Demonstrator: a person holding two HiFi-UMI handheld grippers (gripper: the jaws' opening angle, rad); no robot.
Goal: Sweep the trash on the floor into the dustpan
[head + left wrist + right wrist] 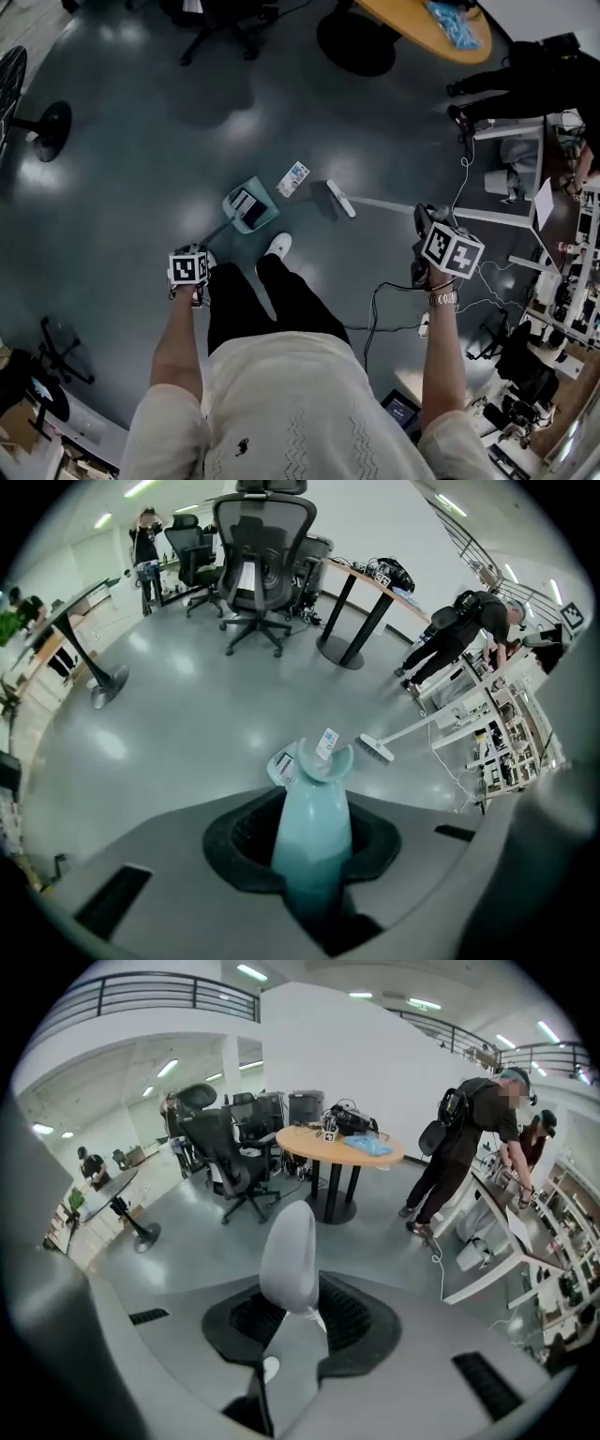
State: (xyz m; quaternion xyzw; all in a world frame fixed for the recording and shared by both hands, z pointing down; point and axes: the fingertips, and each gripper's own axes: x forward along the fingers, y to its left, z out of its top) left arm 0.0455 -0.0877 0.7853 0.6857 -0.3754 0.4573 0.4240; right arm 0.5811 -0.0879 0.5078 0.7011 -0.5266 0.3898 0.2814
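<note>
A teal dustpan (250, 207) rests on the grey floor ahead of my feet, with a dark and white item lying in it. Its teal handle (312, 829) runs back into my left gripper (190, 273), which is shut on it. Just right of the pan lies a white packet (293, 178), also visible as the packet (327, 744) in the left gripper view. The white broom head (340, 198) sits on the floor right of the packet. My right gripper (424, 246) is shut on the broom handle, whose rounded white end (288, 1255) sticks out past the jaws.
A black cable (375, 309) trails on the floor near my right side. An orange round table (427, 23) and office chairs (261, 569) stand farther off. A person (473, 1147) bends over white desks at the right. A black stand base (49, 129) sits at the left.
</note>
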